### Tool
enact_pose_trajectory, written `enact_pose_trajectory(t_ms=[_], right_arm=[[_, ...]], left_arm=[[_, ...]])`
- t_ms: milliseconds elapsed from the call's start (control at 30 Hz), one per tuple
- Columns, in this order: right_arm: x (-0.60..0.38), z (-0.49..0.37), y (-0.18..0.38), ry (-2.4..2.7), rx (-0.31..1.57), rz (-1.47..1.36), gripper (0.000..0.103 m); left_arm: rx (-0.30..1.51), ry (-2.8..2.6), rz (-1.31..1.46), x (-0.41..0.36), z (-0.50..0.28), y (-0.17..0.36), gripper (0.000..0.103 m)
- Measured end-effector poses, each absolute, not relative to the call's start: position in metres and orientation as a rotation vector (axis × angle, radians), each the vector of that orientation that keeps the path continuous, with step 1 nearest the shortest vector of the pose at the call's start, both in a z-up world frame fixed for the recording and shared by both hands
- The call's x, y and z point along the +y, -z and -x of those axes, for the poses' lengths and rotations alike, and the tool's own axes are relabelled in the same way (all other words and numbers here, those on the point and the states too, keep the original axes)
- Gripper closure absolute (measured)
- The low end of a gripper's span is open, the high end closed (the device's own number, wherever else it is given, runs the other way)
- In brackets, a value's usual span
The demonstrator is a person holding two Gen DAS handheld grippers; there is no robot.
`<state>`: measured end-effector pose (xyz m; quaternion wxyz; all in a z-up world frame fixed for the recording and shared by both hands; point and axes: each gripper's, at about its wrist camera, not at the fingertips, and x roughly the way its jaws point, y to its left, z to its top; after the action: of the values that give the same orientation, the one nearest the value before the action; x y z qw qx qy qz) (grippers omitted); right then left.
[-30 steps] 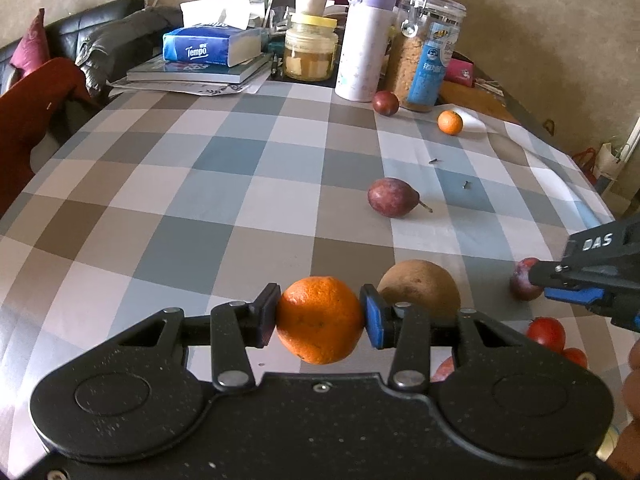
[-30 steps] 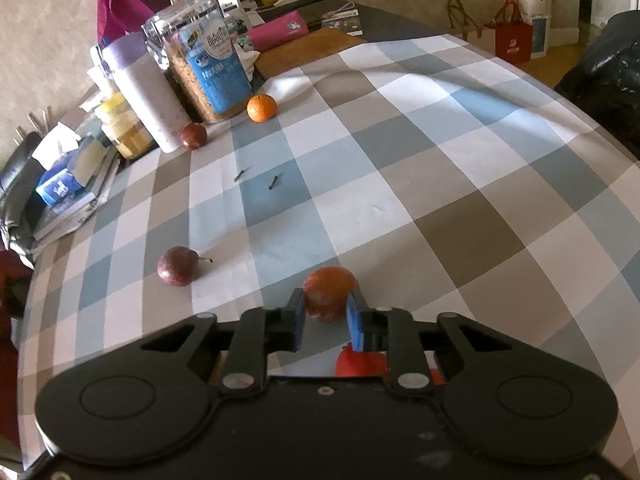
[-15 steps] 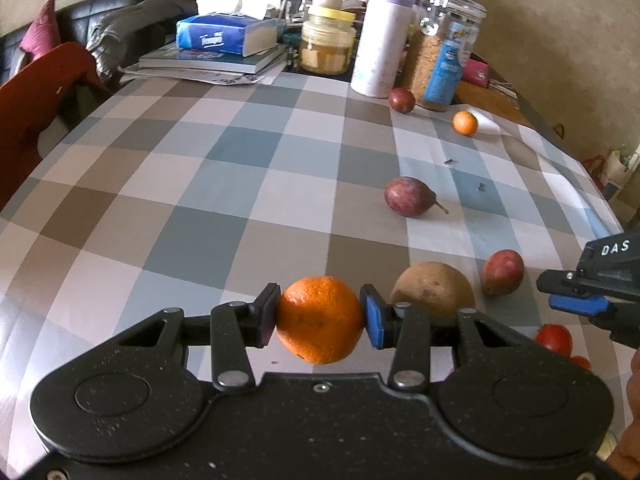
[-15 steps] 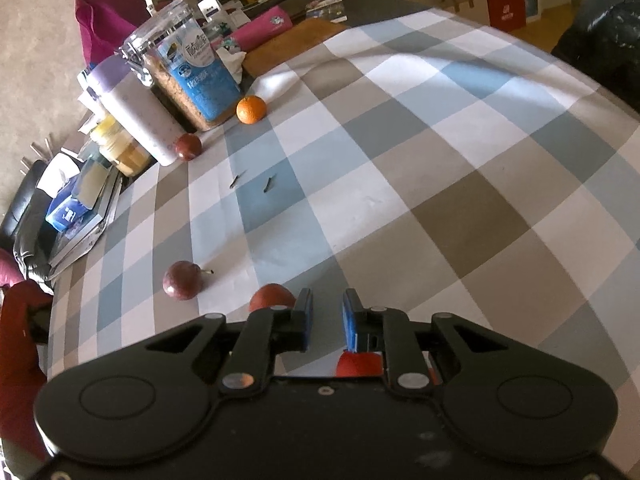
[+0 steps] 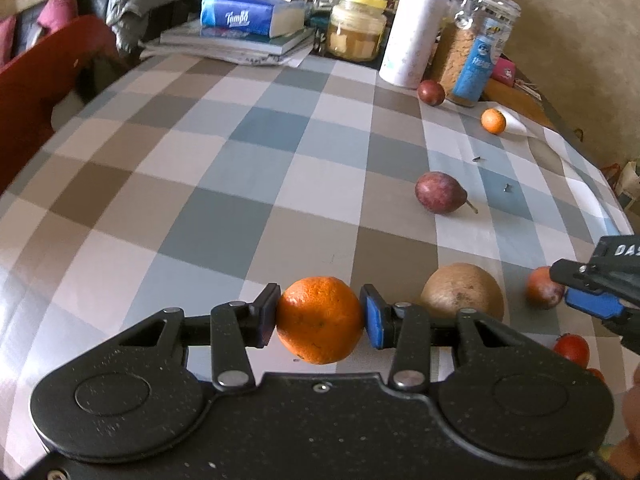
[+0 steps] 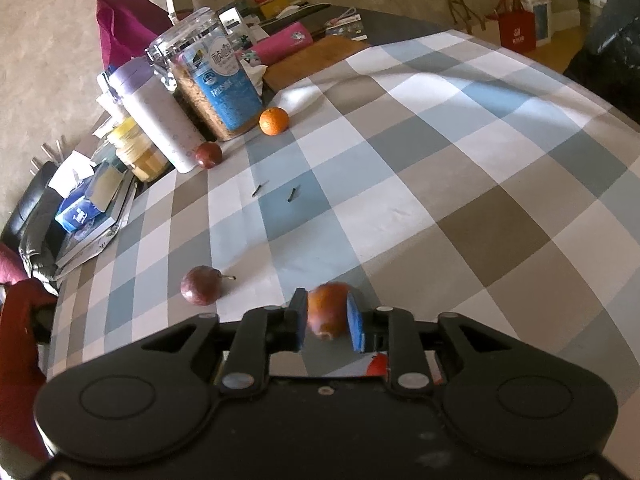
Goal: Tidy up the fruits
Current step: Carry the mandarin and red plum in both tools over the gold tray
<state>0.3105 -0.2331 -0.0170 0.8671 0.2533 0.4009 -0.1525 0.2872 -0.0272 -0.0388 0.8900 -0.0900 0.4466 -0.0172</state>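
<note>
The left tool (image 5: 319, 320) is clamped on a mandarin (image 5: 320, 326), pads pressing its two sides so it hangs clear of the checked tabletop (image 5: 224, 184); judging by the task, it is being carried to join other fruit. The right tool (image 6: 328, 316) has its jaws drawn close together and seems to grip nothing. A reddish fruit (image 6: 329, 308) shows through the gap, but the left view puts it on the cloth just ahead of the tips. Beside it lies one brown round fruit (image 5: 462, 292), with two small tomatoes (image 5: 572, 350) nearer the edge, a cluster that looks like the gathering spot. Farther out are two purple fruits, a stalked one (image 5: 440, 193) mid-cloth and a rounder one (image 5: 431, 93) by the cereal jar (image 5: 474, 44), where a second mandarin (image 5: 493, 121) lies uncollected. Mandarins: two.
</note>
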Motion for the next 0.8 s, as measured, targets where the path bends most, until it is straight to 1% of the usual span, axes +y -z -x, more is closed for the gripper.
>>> enact_pose_trajectory(t_ms=[67, 167, 400, 500, 800], right_arm=[[-0.23, -0.315, 0.021, 0.333, 0.851, -0.507, 0.074], [-0.225, -0.322, 0.027, 0.323, 0.857, -0.481, 0.067], [-0.209, -0.33, 0.038, 0.329, 0.889, -0.397, 0.064], [-0.205, -0.33, 0.038, 0.336, 0.881, -0.36, 0.066], [-0.204, -0.321, 0.03, 0.326, 0.844, -0.36, 0.066]], left_arm=[[0.931, 0.037, 0.197, -0.025, -0.287, 0.039, 0.052], [0.932, 0.035, 0.203, -0.024, -0.287, 0.039, 0.052], [0.931, 0.034, 0.192, -0.025, -0.286, 0.039, 0.052], [0.932, 0.035, 0.197, -0.025, -0.286, 0.039, 0.052], [0.933, 0.052, 0.243, -0.019, -0.289, 0.039, 0.052]])
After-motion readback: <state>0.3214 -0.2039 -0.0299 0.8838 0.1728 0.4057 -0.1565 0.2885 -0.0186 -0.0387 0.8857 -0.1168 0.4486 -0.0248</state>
